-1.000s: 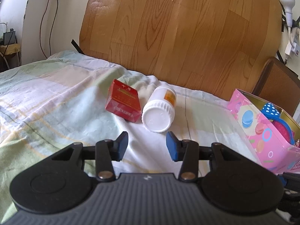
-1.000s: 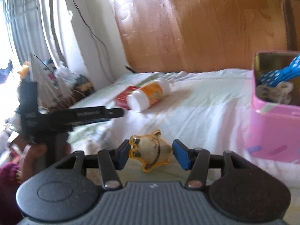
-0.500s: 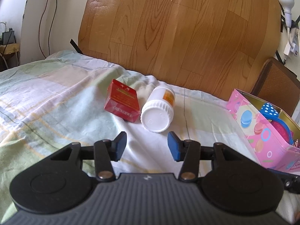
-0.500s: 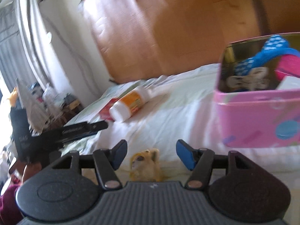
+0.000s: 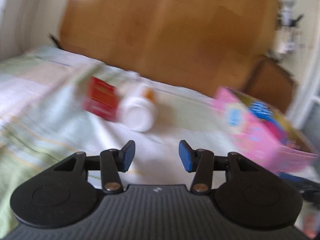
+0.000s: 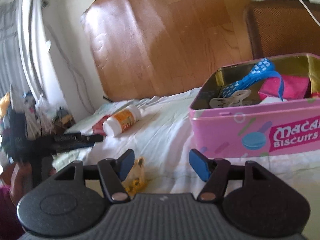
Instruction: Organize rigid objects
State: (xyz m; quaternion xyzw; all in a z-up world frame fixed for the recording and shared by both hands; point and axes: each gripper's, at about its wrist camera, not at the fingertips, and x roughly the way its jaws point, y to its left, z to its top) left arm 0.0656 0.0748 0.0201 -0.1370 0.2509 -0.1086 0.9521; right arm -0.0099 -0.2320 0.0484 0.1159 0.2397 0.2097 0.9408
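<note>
My right hand-held gripper: jaws just been opening, yellow toy by its left finger, unclamped. Left hand-held gripper apart, empty; bottle ahead w/ red box.

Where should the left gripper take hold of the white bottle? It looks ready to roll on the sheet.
Across the body just behind the cap. The bottle lies on its side, cap toward the left gripper, with the red box close on one side, so probably come from above, jaws spanning its round sides.

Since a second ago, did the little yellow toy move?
Cannot tell. The yellow toy slid left beside the right gripper, whose jaws have just been opening, but the pink tin shifted too.
</note>
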